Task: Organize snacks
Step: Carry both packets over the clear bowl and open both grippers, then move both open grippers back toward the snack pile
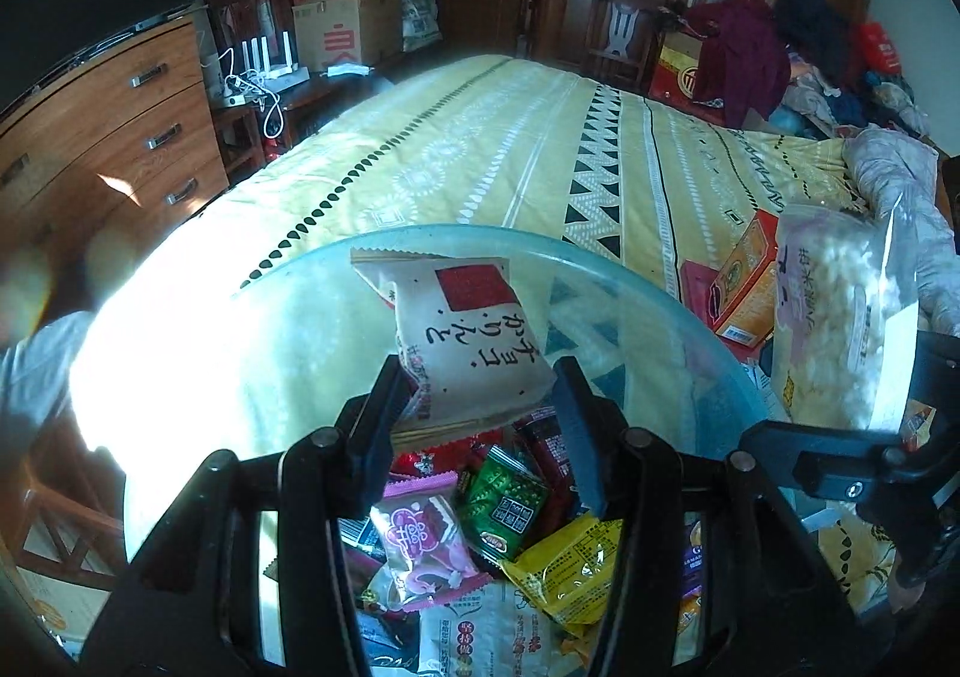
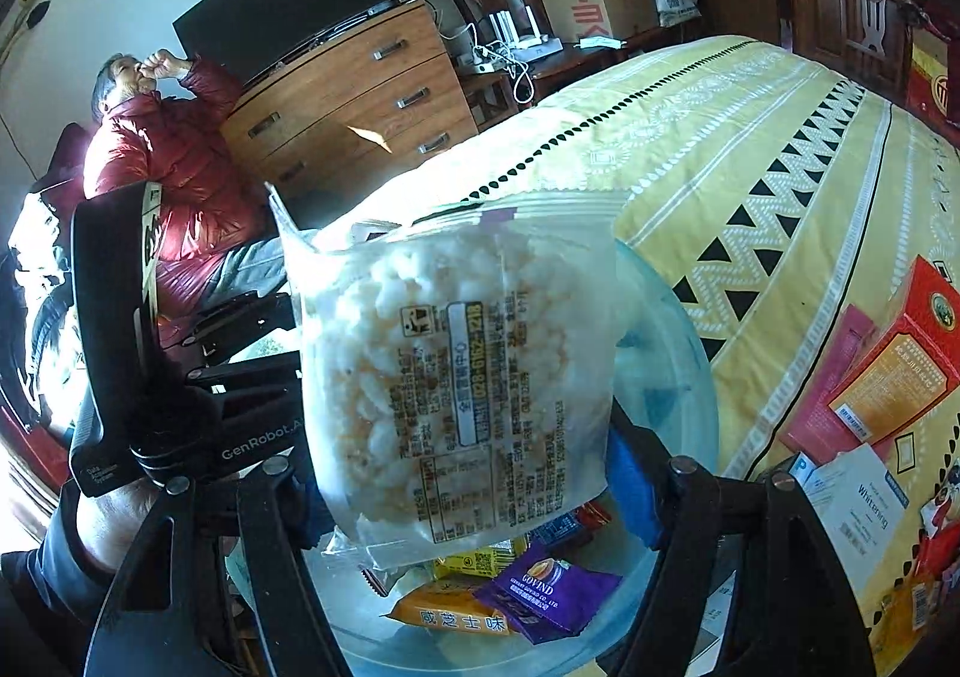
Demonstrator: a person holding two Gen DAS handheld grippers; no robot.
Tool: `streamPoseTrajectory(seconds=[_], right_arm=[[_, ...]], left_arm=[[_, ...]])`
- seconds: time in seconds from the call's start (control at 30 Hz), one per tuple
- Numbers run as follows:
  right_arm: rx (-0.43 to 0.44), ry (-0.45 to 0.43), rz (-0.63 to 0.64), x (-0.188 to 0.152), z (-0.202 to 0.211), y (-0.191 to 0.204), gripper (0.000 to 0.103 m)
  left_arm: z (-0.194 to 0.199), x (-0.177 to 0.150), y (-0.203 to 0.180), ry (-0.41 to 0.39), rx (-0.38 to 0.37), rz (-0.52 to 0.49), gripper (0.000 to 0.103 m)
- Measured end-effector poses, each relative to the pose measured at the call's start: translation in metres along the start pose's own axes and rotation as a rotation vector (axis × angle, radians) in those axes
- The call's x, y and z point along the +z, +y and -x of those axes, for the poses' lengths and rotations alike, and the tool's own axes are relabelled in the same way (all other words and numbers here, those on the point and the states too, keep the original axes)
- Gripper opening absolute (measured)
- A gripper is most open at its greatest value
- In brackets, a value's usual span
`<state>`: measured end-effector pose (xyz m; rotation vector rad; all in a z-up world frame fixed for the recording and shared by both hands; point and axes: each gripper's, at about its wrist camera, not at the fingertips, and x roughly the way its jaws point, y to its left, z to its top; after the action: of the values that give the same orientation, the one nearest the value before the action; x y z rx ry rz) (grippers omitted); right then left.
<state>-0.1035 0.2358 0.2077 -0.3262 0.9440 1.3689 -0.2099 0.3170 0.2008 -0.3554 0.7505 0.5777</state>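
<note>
The left gripper [image 1: 480,407] fingers pinch a beige snack packet [image 1: 465,341]; the right gripper [image 2: 462,491] clasps a puffed-rice bag [image 2: 444,371]. Below both, the clear bowl [image 1: 678,305] is part-filled, while boxes [image 2: 888,371] beyond wait on the bed [image 1: 480,137].

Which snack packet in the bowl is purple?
The purple packet printed GOVIND, lying flat at the bottom of the clear bowl. Beside it lies an orange packet, and behind it a yellow one; no other there is purple.
</note>
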Motion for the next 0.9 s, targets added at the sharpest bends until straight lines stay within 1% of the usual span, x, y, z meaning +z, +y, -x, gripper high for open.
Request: streamPoseTrajectory(seconds=[0.1, 0.17, 0.23, 0.27, 0.3, 0.37, 0.43, 0.47, 0.5, 0.53, 0.57, 0.6, 0.63, 0.67, 0.7, 0.73, 0.8, 0.83, 0.87, 0.9], right_arm=[[-0.012, 0.004, -0.001, -0.001, -0.001, -0.001, 0.079], [-0.022, 0.000, -0.003, -0.002, 0.000, 0.000, 0.086], [-0.038, -0.011, -0.008, -0.003, 0.005, -0.001, 0.087], [-0.047, -0.026, -0.012, -0.004, 0.009, -0.002, 0.087], [-0.051, -0.051, -0.013, -0.006, 0.017, -0.002, 0.087], [-0.067, -0.127, -0.008, -0.016, 0.042, -0.001, 0.087], [-0.139, -0.247, 0.001, -0.037, 0.080, -0.002, 0.087], [-0.174, -0.304, 0.004, -0.050, 0.098, -0.003, 0.088], [-0.232, -0.377, -0.001, -0.072, 0.121, -0.007, 0.091], [-0.282, -0.421, -0.011, -0.091, 0.138, -0.011, 0.098], [-0.335, -0.451, -0.026, -0.112, 0.152, -0.018, 0.103], [-0.407, -0.472, -0.054, -0.140, 0.166, -0.031, 0.103], [-0.457, -0.465, -0.085, -0.162, 0.175, -0.045, 0.103], [-0.500, -0.444, -0.127, -0.184, 0.180, -0.062, 0.103], [-0.538, -0.406, -0.181, -0.206, 0.183, -0.083, 0.103], [-0.577, -0.348, -0.253, -0.234, 0.185, -0.110, 0.103], [-0.631, -0.269, -0.364, -0.281, 0.187, -0.153, 0.103], [-0.649, -0.235, -0.405, -0.299, 0.187, -0.170, 0.103], [-0.654, -0.206, -0.443, -0.313, 0.186, -0.186, 0.103], [-0.645, -0.174, -0.477, -0.326, 0.183, -0.203, 0.103]], left_arm=[[-0.003, 0.002, 0.001, 0.003, 0.006, 0.002, 0.051], [-0.004, 0.003, 0.001, 0.005, 0.011, 0.003, 0.051], [-0.003, 0.003, 0.001, 0.004, 0.020, 0.002, 0.053], [-0.003, 0.003, 0.000, 0.003, 0.022, 0.003, 0.056], [-0.002, 0.003, 0.000, 0.001, 0.026, 0.005, 0.062], [0.003, 0.004, -0.001, -0.015, 0.025, 0.015, 0.072], [0.013, 0.004, -0.007, -0.042, 0.025, 0.014, 0.073], [0.022, 0.005, -0.014, -0.067, 0.013, 0.009, 0.073], [0.033, 0.004, -0.024, -0.097, -0.011, -0.003, 0.074], [0.046, 0.005, -0.037, -0.132, -0.041, -0.027, 0.075], [0.062, 0.003, -0.056, -0.169, -0.074, -0.060, 0.079], [0.076, 0.000, -0.077, -0.203, -0.117, -0.095, 0.087], [0.089, -0.003, -0.098, -0.231, -0.169, -0.133, 0.090], [0.101, -0.008, -0.125, -0.254, -0.231, -0.179, 0.097], [0.109, -0.014, -0.149, -0.264, -0.290, -0.221, 0.099], [0.117, -0.022, -0.174, -0.262, -0.353, -0.260, 0.100], [0.122, -0.043, -0.224, -0.228, -0.474, -0.333, 0.100], [0.118, -0.053, -0.241, -0.204, -0.517, -0.362, 0.100], [0.108, -0.066, -0.261, -0.167, -0.546, -0.398, 0.100], [0.095, -0.077, -0.275, -0.133, -0.548, -0.422, 0.100]])
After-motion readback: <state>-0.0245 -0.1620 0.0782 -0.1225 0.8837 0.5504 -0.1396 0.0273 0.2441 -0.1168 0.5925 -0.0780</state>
